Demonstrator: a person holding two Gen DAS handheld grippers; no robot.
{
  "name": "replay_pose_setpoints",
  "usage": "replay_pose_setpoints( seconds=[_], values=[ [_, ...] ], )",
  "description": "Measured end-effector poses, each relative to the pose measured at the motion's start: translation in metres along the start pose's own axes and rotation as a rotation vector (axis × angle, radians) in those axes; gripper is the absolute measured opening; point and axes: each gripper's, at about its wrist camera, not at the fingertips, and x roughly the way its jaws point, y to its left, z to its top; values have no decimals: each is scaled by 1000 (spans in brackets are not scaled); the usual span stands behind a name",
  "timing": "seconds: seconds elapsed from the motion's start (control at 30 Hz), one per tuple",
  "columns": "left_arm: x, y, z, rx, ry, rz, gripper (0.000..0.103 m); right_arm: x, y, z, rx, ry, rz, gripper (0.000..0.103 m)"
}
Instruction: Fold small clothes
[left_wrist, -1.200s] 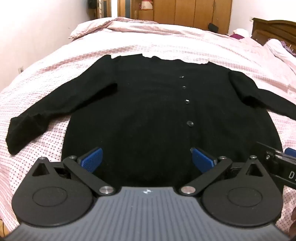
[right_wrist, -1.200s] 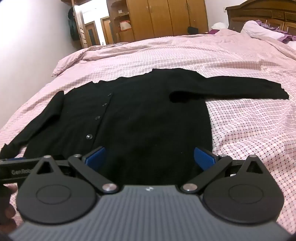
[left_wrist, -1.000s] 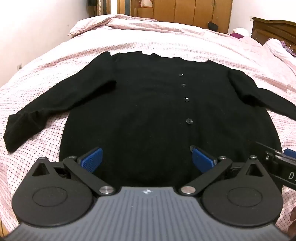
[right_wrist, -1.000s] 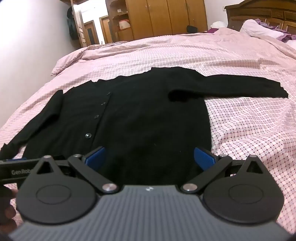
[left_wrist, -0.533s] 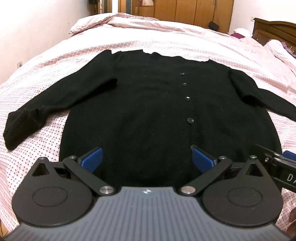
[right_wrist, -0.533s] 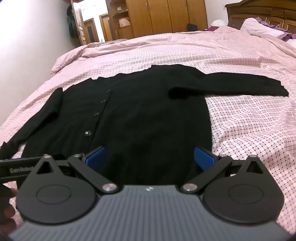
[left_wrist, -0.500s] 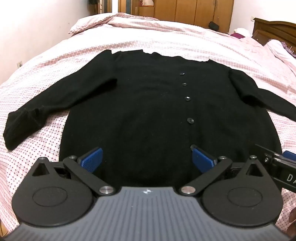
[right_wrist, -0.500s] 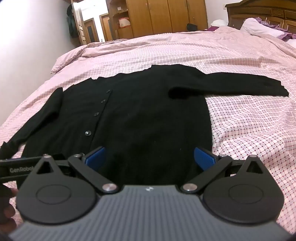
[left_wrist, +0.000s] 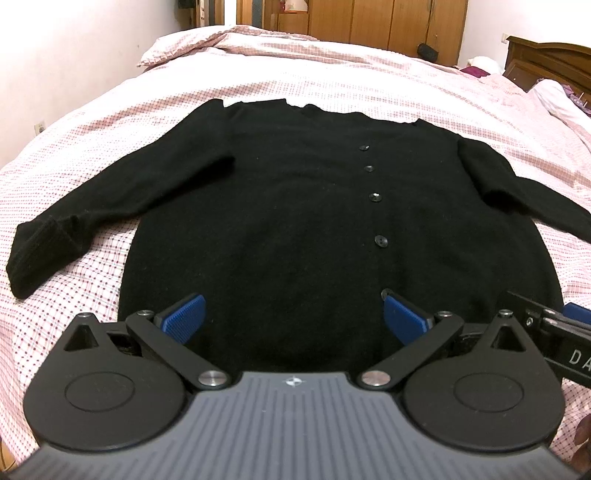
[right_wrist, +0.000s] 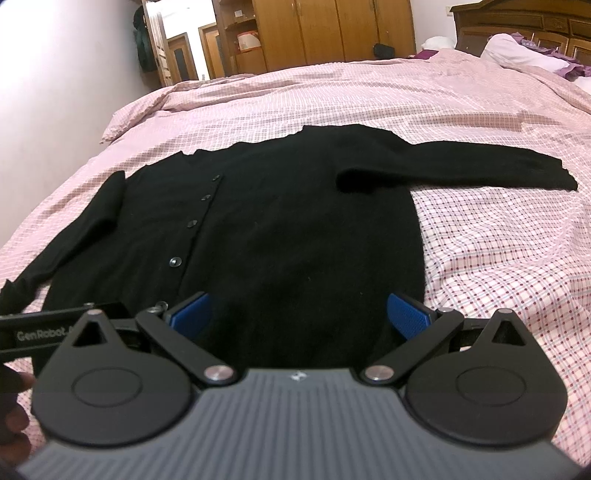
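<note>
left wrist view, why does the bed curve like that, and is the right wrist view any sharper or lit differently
Left wrist view: fisheye bending bows the bed and black cardigan outward; warm light, wall at upper left washed out. Right wrist view: same bending, cooler pinkish light, softer focus, and the cardigan reads as flat black with little texture.

Black buttoned cardigan, flat and face-up on the bed, both sleeves spread outward.
</note>
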Motion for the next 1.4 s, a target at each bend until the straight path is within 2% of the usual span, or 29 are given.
replay_pose_setpoints(
  seconds=[1.4],
  values=[
    [-1,0,3,-2,0,1,103,2,1,0,4,9,4,103]
  ],
)
